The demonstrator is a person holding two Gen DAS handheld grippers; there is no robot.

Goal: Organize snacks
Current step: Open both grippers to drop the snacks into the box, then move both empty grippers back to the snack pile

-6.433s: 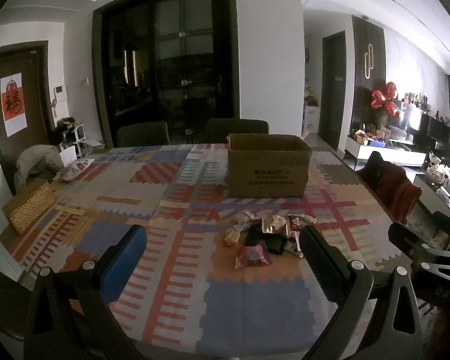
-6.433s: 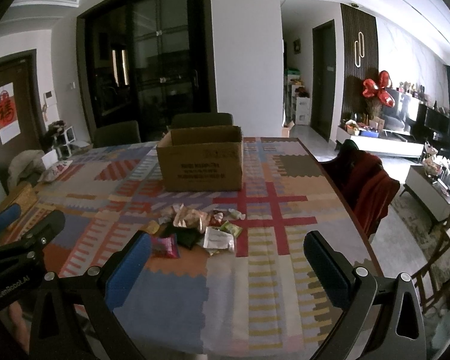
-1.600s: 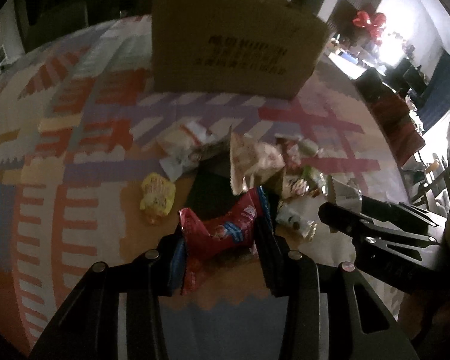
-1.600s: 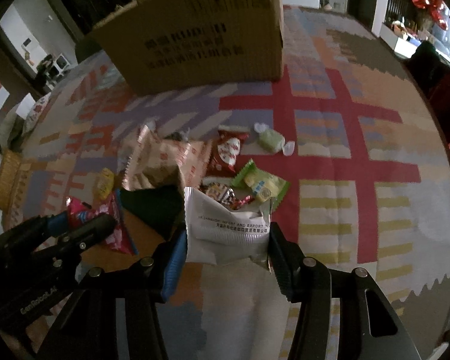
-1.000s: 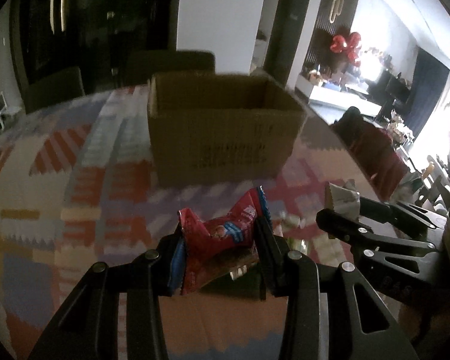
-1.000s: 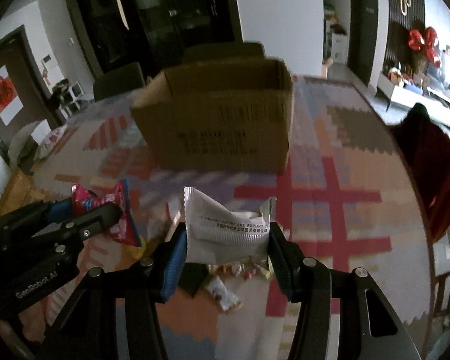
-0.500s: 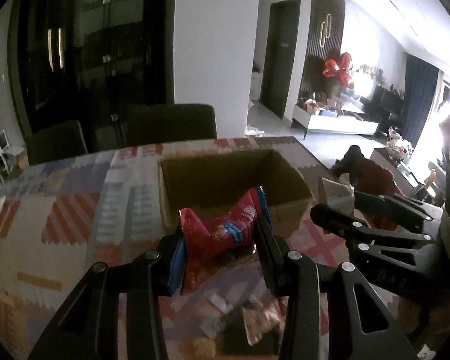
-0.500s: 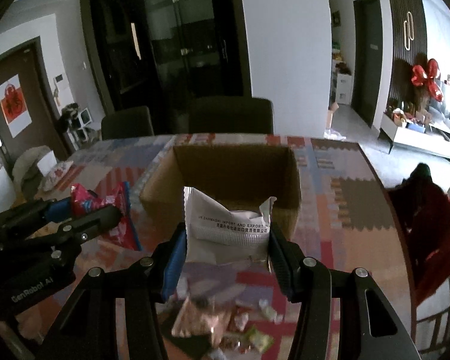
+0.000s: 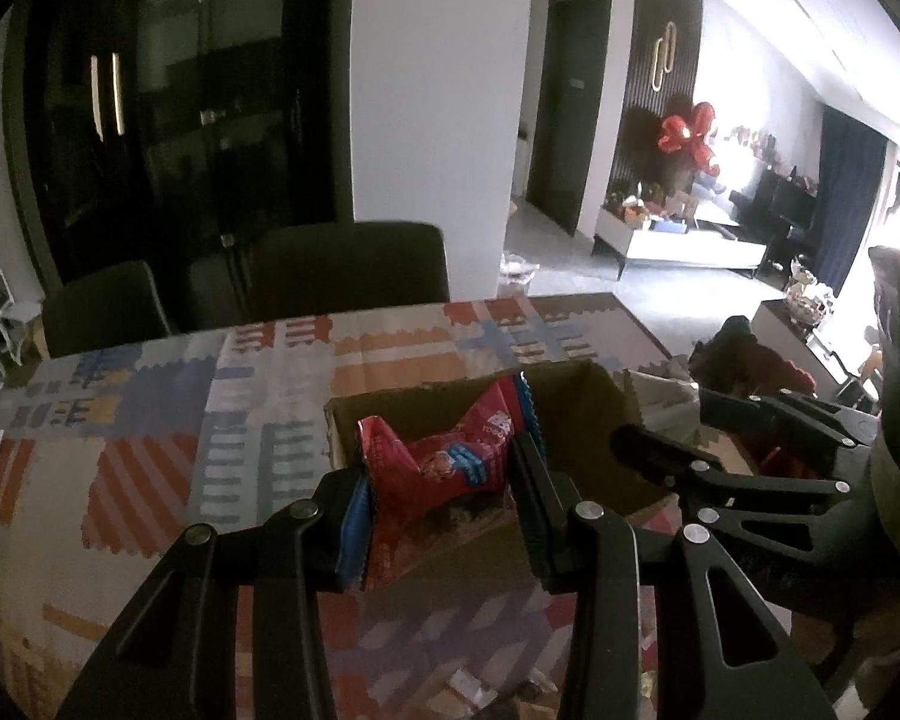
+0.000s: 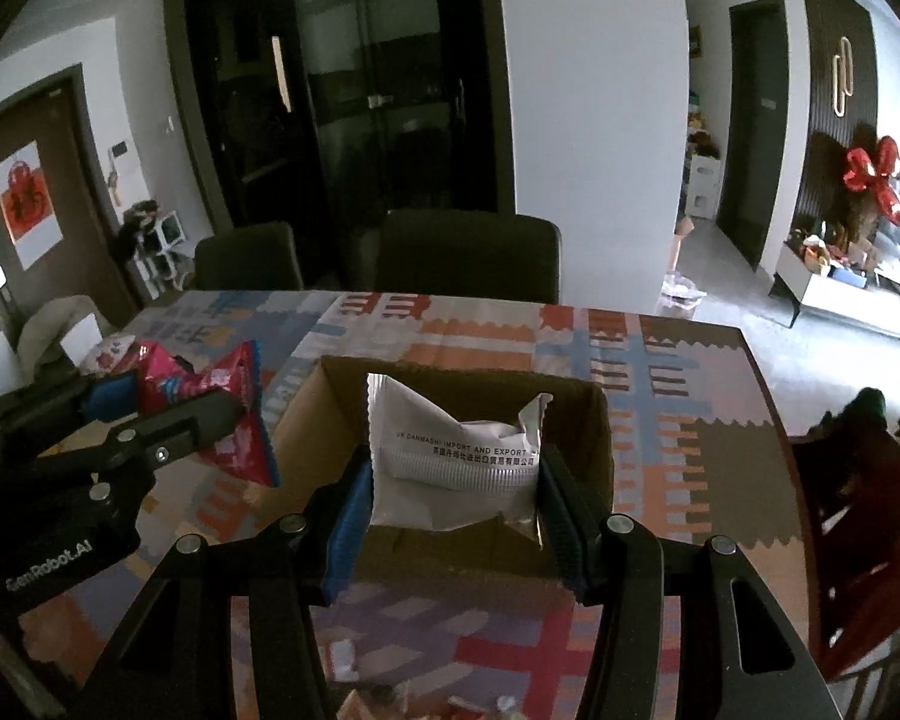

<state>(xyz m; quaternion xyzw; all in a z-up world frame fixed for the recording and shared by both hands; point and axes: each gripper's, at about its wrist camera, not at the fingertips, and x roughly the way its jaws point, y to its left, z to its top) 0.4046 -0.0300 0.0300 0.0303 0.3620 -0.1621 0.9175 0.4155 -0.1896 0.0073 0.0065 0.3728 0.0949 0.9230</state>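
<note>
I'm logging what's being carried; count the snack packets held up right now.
2. The red snack packet is pinched in the left gripper; the white snack packet is pinched in the right gripper, in front of the cardboard box. Loose snacks low on the table may be hidden.

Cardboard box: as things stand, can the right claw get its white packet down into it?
Probably yes. The right claw, shut on the white packet, hangs by the near wall of the cardboard box, whose top is open. The left claw with its red packet sits off to the side, not across the opening.

Home dining room: dining table (image 10: 660, 420), chairs (image 10: 468, 258), TV console (image 9: 678, 246).
</note>
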